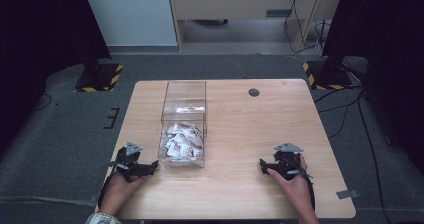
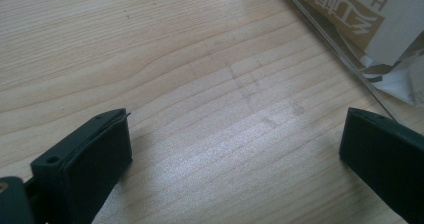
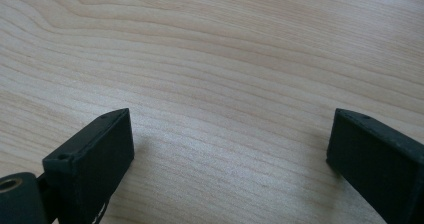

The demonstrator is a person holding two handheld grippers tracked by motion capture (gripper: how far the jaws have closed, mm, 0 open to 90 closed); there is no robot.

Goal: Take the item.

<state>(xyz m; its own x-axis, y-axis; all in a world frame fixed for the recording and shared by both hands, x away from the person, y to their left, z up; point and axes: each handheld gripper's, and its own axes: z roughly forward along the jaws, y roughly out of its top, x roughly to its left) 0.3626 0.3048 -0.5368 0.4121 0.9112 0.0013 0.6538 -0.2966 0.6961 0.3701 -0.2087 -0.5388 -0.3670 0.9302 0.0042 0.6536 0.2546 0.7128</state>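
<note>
A clear plastic box [image 1: 184,121] stands on the wooden table [image 1: 250,129], left of centre, with two compartments. Its near compartment holds several white and brown sachets [image 1: 183,141]; the far one looks almost empty. My left gripper [image 1: 152,166] rests on the table just left of the box's near corner, jaws wide apart with bare wood between them. In the left gripper view the gripper [image 2: 235,134] faces the box wall [image 2: 345,59], with a sachet [image 2: 360,14] behind it. My right gripper [image 1: 262,164] lies near the front right, open, and in its own view the gripper [image 3: 230,134] has only wood between its jaws.
A small dark round hole [image 1: 254,92] sits in the table near the far edge. Beyond the table are grey floor, two black stands with yellow-striped bases [image 1: 100,76], and cables [image 1: 345,114] at the right.
</note>
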